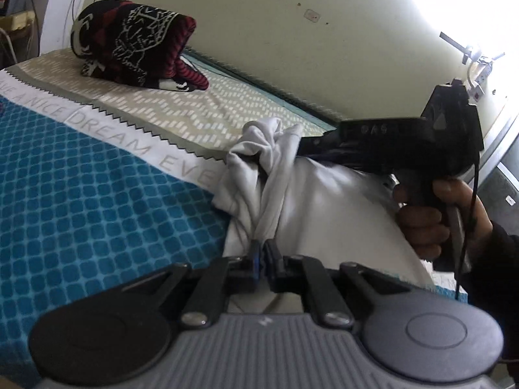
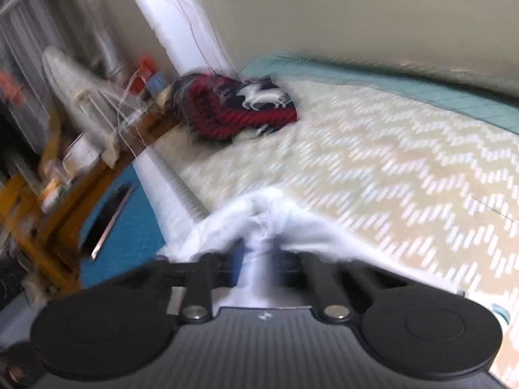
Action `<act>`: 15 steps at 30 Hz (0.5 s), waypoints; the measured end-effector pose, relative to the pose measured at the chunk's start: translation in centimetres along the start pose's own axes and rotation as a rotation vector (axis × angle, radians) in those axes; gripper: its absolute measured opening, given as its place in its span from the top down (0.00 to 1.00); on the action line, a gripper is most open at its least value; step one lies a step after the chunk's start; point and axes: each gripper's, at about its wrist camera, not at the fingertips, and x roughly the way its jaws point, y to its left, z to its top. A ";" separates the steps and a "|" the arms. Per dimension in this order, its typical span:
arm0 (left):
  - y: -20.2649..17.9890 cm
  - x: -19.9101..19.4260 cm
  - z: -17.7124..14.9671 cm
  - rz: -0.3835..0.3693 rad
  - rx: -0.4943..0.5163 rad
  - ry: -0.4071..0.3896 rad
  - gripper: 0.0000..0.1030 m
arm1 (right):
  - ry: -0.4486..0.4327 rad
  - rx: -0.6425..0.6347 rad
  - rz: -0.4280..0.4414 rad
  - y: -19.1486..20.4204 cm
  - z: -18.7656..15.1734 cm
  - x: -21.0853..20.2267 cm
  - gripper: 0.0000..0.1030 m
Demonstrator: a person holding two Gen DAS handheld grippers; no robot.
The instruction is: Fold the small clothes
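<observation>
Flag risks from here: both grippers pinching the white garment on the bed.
1. The white garment is bunched and twisted between the left gripper and right gripper; folding now may lock in creases.
2. Each gripper seems to pinch only a thin bunch of cloth, so a pull apart could slip it free.
3. The folded dark red garment lies further up the bed; a wide swing might disturb it.

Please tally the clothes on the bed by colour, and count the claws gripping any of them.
White garment: 1
Red and black patterned garment: 1
Claws shut on the white garment: 2, left claw and right claw
Total: 2 garments, 2 claws
</observation>
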 end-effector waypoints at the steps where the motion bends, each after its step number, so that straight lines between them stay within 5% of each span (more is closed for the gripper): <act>1: -0.2 -0.1 0.1 0.005 0.010 0.008 0.95 | 0.005 0.029 0.024 -0.7 0.1 -0.2 1.00; 4: -1.0 -1.5 1.0 0.031 0.059 -0.002 0.84 | -0.037 0.046 0.082 -1.1 -0.5 -2.9 1.00; 5: -1.2 -2.2 1.5 0.037 0.073 -0.035 0.66 | -0.068 0.057 0.121 -1.0 -0.9 -4.4 0.89; 6: -1.2 -2.8 2.0 0.041 0.078 -0.065 0.43 | -0.119 0.067 0.156 -1.0 -1.4 -6.0 0.53; 7: -1.2 -3.1 2.4 0.040 0.079 -0.088 0.38 | -0.187 0.072 0.169 -1.3 -2.2 -8.3 0.30; 9: -1.1 -2.9 3.5 0.028 0.079 -0.099 0.33 | -0.273 0.066 0.151 -1.9 -4.0 -12.1 0.31; 11: -0.9 -1.8 4.3 0.034 0.060 -0.093 0.17 | -0.317 0.076 0.121 -2.8 -6.2 -14.6 0.31; 15: -1.0 1.1 4.3 0.029 0.034 -0.064 0.17 | -0.338 0.086 -0.006 -3.9 -10.8 -17.0 0.31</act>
